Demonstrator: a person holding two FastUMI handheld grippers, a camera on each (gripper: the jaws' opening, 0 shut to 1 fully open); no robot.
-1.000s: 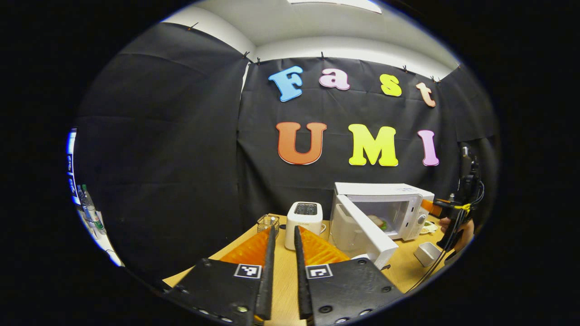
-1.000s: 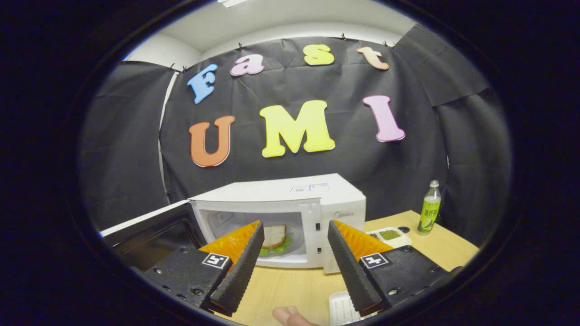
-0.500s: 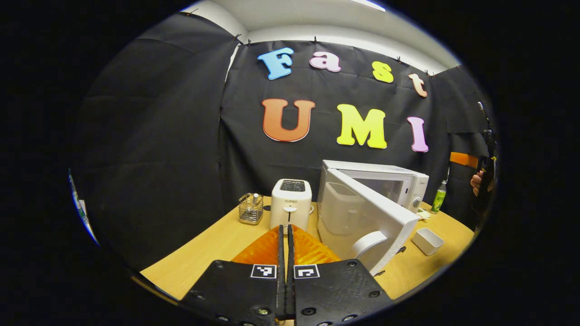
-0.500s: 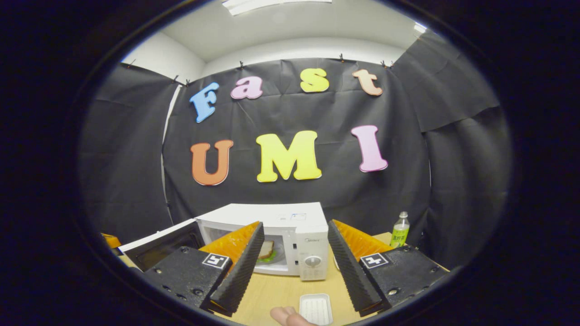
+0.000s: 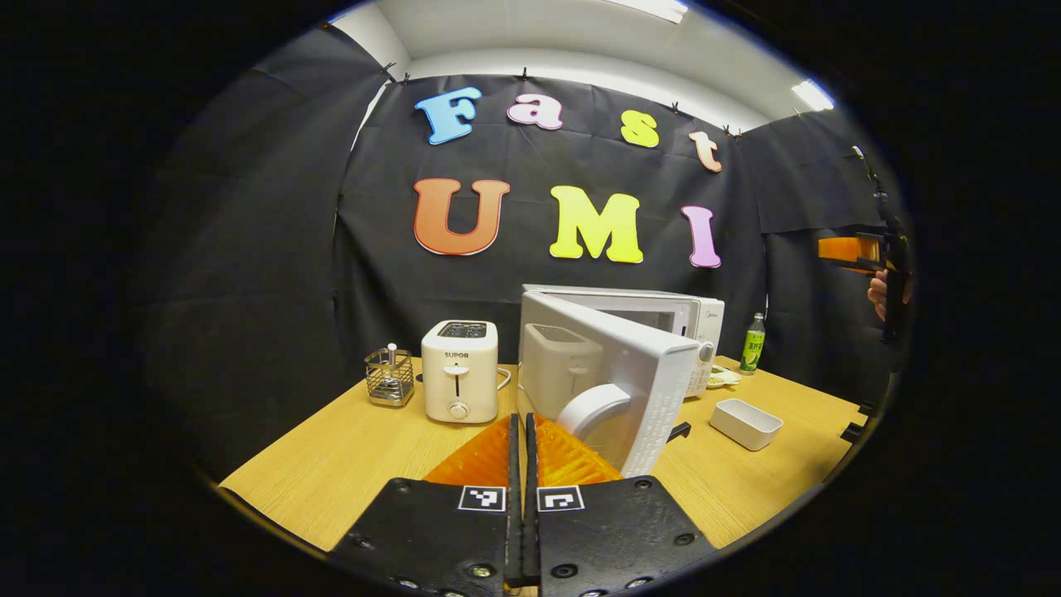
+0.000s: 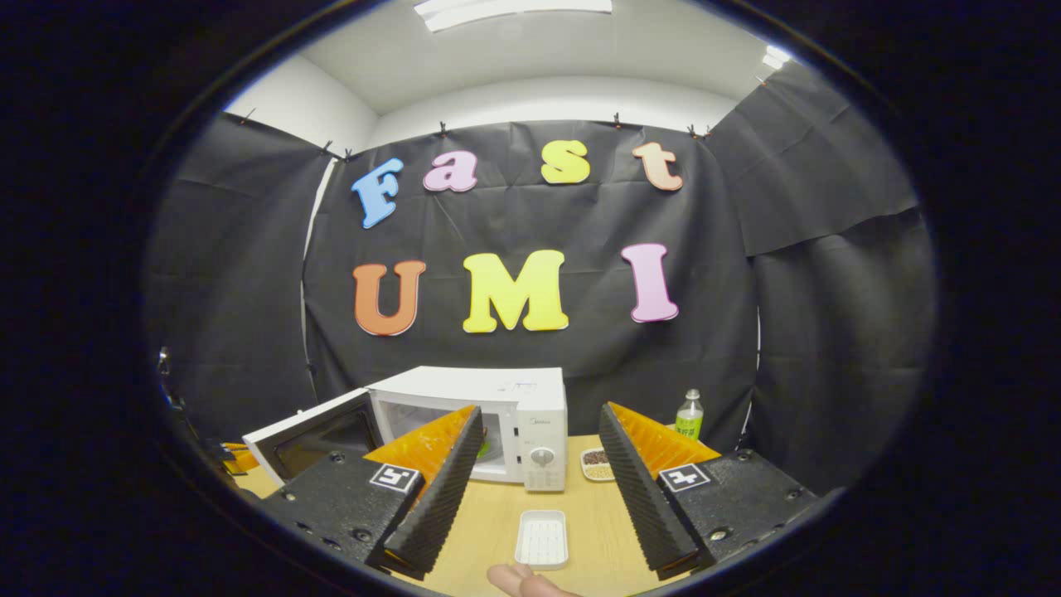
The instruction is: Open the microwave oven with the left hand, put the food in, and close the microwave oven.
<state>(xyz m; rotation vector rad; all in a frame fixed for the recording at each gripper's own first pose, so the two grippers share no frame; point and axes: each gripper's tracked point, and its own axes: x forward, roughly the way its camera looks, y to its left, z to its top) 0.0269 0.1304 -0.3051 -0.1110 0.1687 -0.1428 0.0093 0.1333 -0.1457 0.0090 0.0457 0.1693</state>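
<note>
Left gripper view puts the microwave door (image 5: 609,373) at one o'clock, half swung. Your left gripper (image 5: 520,464) has its jaws pressed together, empty: push the door's outer face flat. The right gripper (image 6: 535,481) stays wide, empty.

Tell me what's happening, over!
Left gripper shut, empty. Right gripper open, empty. Microwave door half open, food inside. Nothing blocking.

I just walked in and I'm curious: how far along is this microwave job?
Mostly done. The microwave stands open with something green, apparently the food, just visible inside. The right gripper is open and empty. The left gripper, fingers shut, points at the half-open door. Closing it is what is left.
</note>
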